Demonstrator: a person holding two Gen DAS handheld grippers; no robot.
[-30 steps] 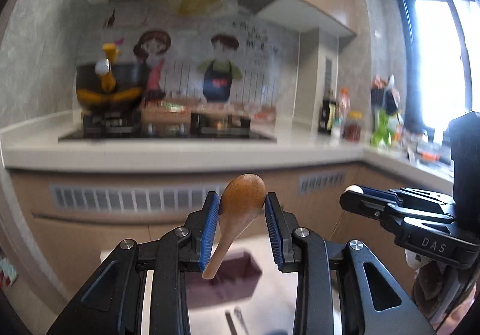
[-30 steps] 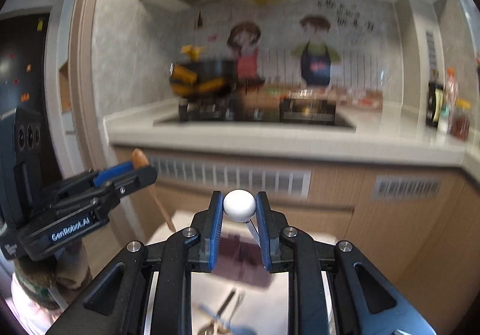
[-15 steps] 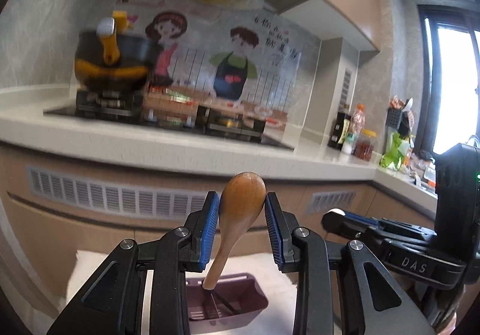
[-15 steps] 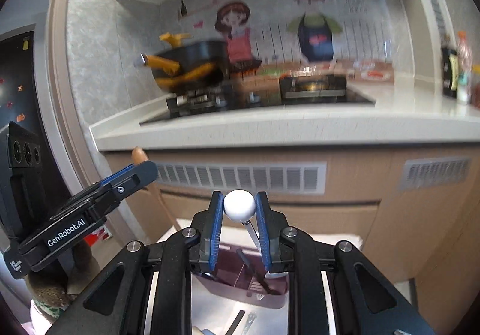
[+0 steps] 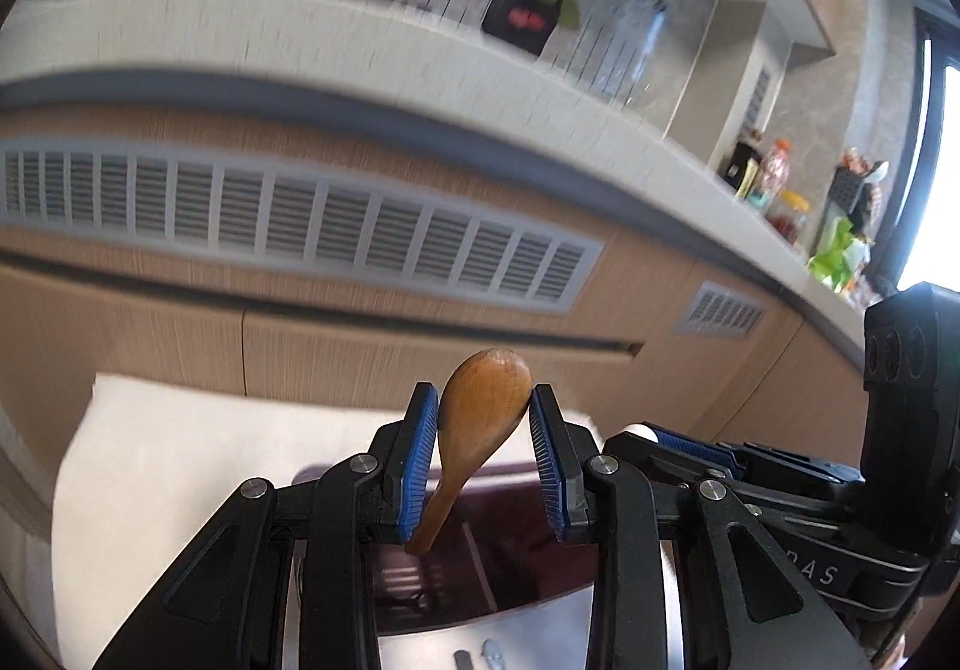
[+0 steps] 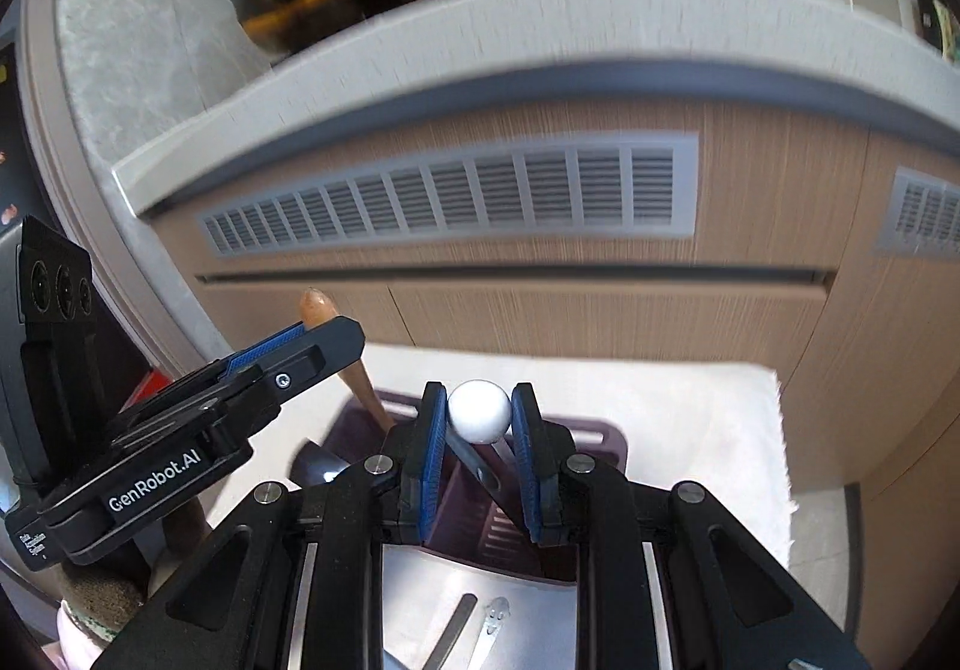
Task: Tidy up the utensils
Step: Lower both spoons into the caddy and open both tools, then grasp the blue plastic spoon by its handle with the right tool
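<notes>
My left gripper [image 5: 483, 430] is shut on a wooden spoon [image 5: 480, 418], bowl up, its handle pointing down into a purple utensil holder [image 5: 480, 544]. My right gripper [image 6: 479, 430] is shut on a utensil with a white ball end [image 6: 479, 410], its dark handle angling down into the same purple holder [image 6: 594, 430]. The left gripper [image 6: 294, 352] shows at the left of the right wrist view with the wooden spoon [image 6: 360, 388]. The right gripper [image 5: 660, 439] shows at the right of the left wrist view.
The holder stands on a white cloth [image 6: 690, 418] over a table. Metal utensils [image 6: 474, 628] lie on the cloth near me. Wooden cabinets with a vent grille [image 6: 480, 190] and a countertop [image 6: 420, 69] with a black pan stand behind.
Both grippers have tilted downward and come closer over the purple holder. The spoon handle and the white-ended utensil now reach into it. Both grips are unchanged.
</notes>
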